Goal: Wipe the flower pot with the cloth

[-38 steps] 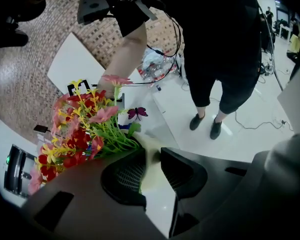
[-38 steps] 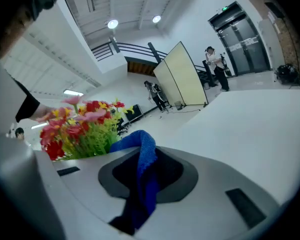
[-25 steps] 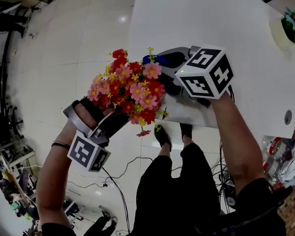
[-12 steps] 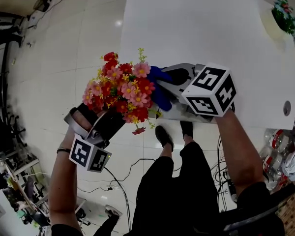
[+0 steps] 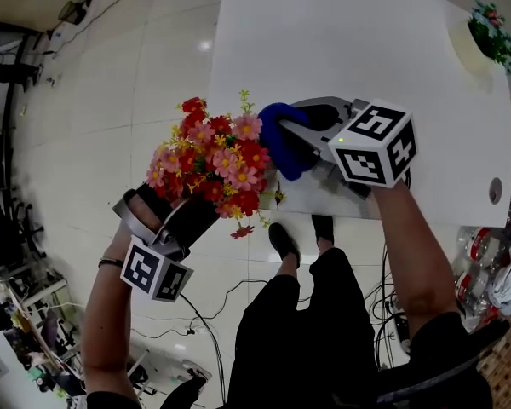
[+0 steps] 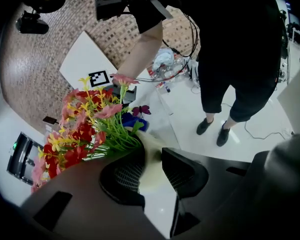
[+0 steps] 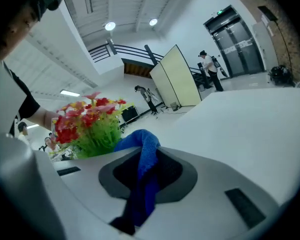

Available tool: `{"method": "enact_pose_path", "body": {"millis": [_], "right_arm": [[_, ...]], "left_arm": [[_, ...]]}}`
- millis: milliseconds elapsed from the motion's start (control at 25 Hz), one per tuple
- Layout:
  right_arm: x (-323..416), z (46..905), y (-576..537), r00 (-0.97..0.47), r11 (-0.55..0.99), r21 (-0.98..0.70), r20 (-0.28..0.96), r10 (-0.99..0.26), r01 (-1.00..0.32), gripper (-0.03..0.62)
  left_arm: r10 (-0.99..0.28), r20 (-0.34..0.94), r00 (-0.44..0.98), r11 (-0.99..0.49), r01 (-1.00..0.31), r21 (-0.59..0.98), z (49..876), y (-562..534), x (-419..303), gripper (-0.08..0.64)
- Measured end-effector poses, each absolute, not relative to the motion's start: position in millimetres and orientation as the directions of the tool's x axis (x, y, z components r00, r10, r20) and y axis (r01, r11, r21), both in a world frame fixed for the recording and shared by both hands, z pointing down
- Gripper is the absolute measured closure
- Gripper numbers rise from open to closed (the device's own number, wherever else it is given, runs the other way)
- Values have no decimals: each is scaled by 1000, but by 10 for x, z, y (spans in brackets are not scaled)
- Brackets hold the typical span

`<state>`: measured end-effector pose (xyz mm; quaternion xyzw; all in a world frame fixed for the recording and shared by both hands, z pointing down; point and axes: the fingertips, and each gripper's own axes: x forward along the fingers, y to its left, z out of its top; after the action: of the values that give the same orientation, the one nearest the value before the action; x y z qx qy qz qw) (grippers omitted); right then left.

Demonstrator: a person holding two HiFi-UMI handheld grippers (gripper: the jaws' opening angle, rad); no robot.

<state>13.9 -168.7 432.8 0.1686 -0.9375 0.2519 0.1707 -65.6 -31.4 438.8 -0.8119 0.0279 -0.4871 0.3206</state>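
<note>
Left hand-held gripper (image 6: 154, 176) is clamping the cream flower pot (image 6: 149, 151) between its two pads and holding it in the air, just off the near edge of the desk (image 5: 366, 41). The red and pink flowers (image 5: 211, 164) are spilling over the top and hiding the pot from the head view. Just beyond the blooms, the right hand-held gripper (image 5: 300, 139) is pinching the blue cloth (image 5: 281, 143), its jaws closed on a bunched fold with a loose lobe sticking out ahead. That lobe is sitting just beside the flowers, and no view is showing whether it is touching the pot's wall. The wiping stroke itself seems to be the step in hand. Doing it well is probably calling for the lobe to go in under the flowers and onto the bare wall between the left pads, so the petals are not getting rubbed. Light pressure is looking wise, since a pot held by only two pads could be twisting or slipping under a hard push. Rolling the left wrist would likely be bringing the covered sides round to the cloth. Far off on the desk's back corner, a second pot of flowers (image 5: 491, 32) is standing well apart from all this.
</note>
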Motion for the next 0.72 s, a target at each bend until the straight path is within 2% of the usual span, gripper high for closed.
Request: {"method": "enact_pose_path", "body": {"millis": [120, 280, 480, 720], "right_arm": [[-90, 4320, -1885, -892, 837, -394, 396, -218, -380, 549], [-375, 4361, -1816, -910, 876, -406, 405, -82, -260, 549], [-375, 4417, -1704, -913, 880, -443, 407, 26, -172, 555], [-149, 4383, -1489, -929, 842, -491, 369, -30, -222, 555]], "left_arm": [[-380, 766, 518, -788, 253, -562, 4373, -313, -617, 446], [-381, 766, 518, -796, 238, -557, 4321, -326, -554, 446], [-379, 773, 509, -814, 214, -540, 4373, -363, -637, 442], [-421, 770, 480, -836, 124, -534, 4399, -384, -679, 426]]}}
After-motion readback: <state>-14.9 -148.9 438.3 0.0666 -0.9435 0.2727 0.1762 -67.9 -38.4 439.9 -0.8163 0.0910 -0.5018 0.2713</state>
